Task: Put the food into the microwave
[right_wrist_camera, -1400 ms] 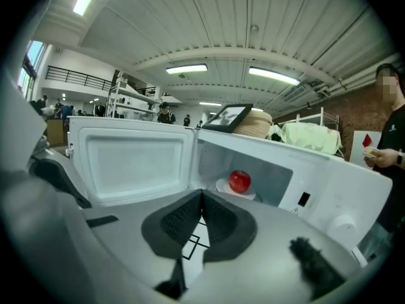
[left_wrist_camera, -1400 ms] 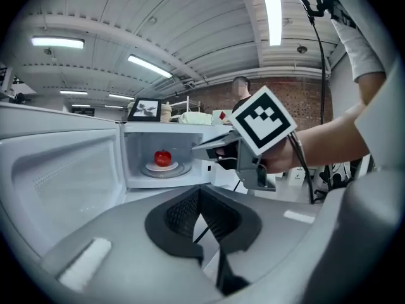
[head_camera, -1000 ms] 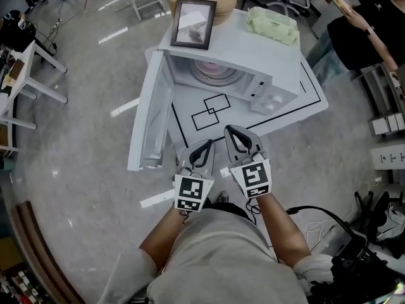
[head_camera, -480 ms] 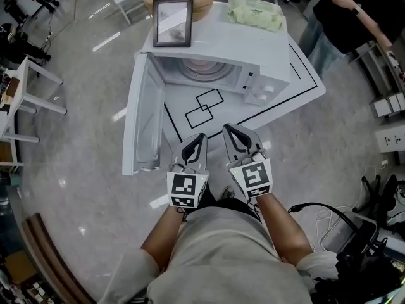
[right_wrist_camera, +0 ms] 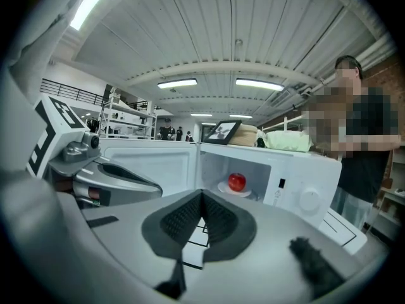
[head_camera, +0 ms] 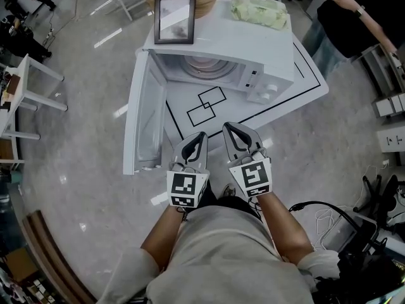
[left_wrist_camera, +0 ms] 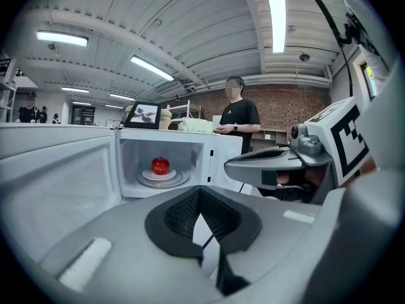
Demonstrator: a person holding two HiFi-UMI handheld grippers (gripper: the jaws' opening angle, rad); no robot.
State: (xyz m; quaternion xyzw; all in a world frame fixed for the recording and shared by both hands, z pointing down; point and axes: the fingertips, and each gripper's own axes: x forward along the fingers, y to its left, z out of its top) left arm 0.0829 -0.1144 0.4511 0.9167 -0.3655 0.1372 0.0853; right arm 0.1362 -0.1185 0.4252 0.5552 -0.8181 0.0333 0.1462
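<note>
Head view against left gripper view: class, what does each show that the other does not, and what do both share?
Only the head view shows the two overlapping black squares marked on the white table.
Only the left gripper view shows the red apple on a plate inside the oven, and the ceiling lights.
Both show the white microwave with its door open, the picture frame on top of it, and the right gripper.
</note>
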